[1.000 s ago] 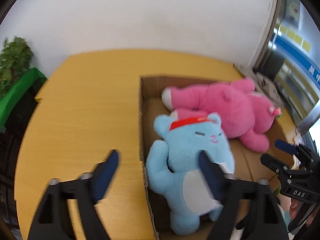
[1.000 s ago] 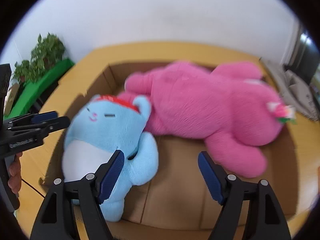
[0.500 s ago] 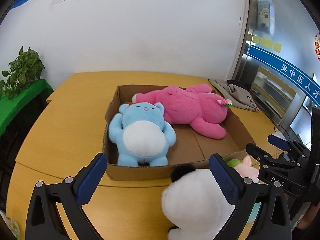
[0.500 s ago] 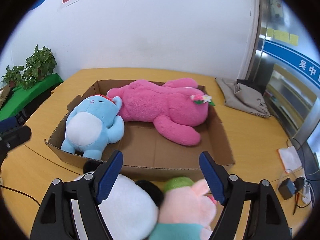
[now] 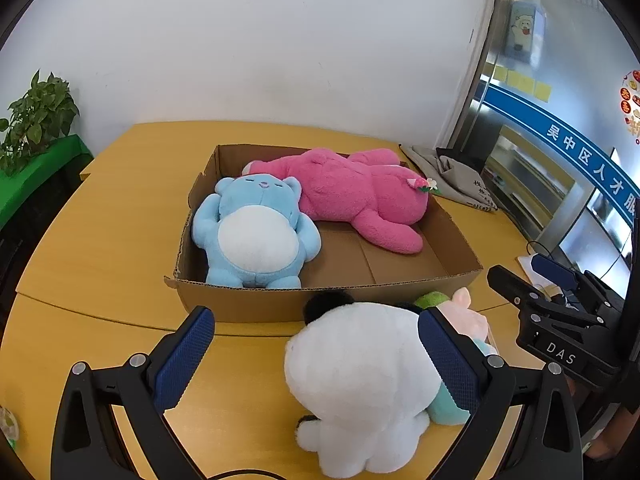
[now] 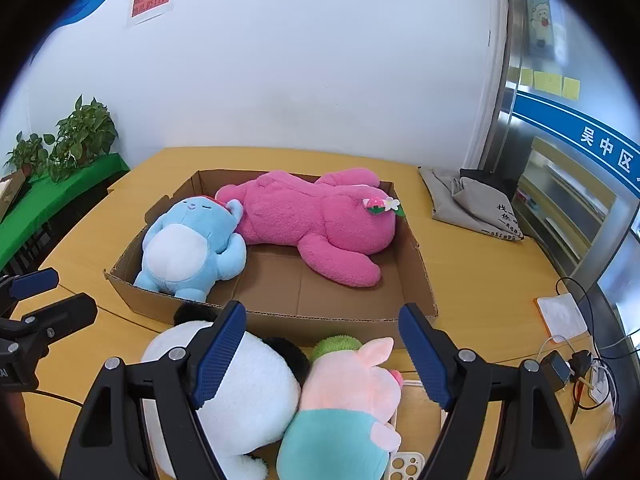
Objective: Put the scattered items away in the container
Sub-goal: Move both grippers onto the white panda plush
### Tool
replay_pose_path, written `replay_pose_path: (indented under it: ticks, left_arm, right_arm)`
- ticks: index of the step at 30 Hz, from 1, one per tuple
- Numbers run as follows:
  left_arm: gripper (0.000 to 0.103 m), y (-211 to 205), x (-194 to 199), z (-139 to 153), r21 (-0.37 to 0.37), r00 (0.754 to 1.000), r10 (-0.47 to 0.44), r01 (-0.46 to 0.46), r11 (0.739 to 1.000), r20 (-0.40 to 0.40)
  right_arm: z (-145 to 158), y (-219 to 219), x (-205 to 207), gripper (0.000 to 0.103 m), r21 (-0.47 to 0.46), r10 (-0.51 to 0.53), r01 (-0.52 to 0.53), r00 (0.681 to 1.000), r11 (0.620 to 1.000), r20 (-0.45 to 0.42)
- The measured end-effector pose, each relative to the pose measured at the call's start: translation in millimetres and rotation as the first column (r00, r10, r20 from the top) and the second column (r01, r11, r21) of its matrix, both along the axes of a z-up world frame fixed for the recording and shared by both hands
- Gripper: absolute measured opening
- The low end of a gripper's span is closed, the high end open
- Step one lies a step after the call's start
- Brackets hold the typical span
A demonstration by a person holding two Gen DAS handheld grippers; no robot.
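A shallow cardboard box [image 5: 248, 308] [image 6: 332, 318] on the yellow table holds a light blue plush [image 5: 256, 232] [image 6: 188, 248] and a big pink plush [image 5: 352, 196] [image 6: 320, 220]. In front of the box lie a white panda plush [image 5: 360, 384] [image 6: 248, 388] and a pink rabbit plush in teal [image 5: 468, 320] [image 6: 352, 400]. My left gripper [image 5: 316, 360] is open and empty above the panda. My right gripper [image 6: 322, 352] is open and empty above the panda and rabbit.
A grey cloth bag [image 6: 472, 204] lies at the back right of the table. Cables, a charger [image 6: 560, 364] and a white pad [image 6: 560, 316] lie at the right edge. A phone case [image 6: 404, 466] sits by the rabbit. Plants [image 6: 80, 132] stand at left.
Both grippers have pulled back from over the box to the near side of the table. The panda and rabbit plush have come into view beneath them. The blue plush stays in the box.
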State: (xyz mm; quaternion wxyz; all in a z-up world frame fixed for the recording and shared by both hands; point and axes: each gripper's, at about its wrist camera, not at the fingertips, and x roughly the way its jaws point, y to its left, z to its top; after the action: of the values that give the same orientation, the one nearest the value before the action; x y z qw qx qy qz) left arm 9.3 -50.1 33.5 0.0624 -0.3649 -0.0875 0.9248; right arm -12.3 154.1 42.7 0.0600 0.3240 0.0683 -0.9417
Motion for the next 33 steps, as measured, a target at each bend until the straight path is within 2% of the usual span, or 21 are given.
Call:
replay_pose_path:
  ticks: [11, 20, 33]
  left_arm:
    - [0.103, 3, -1, -8, 0.045, 0.999, -0.037, 0.035, 0.998, 0.037]
    - [0.103, 9, 0, -8, 0.014, 0.999, -0.042, 0.042, 0.999, 0.031]
    - [0.103, 10, -5, -16, 0.032, 0.996, -0.06, 0.058, 0.998, 0.063]
  right_arm:
    - [-6, 3, 0, 0.079, 0.012, -0.016, 0.015, 1.0, 1.0, 0.021]
    - [-10, 4, -2, 0.079, 0.009, -0.014, 0.014, 0.999, 1.0, 0.033]
    - [-16, 10, -4, 0.079, 0.008, -0.029, 0.028, 0.999, 1.0, 0.046]
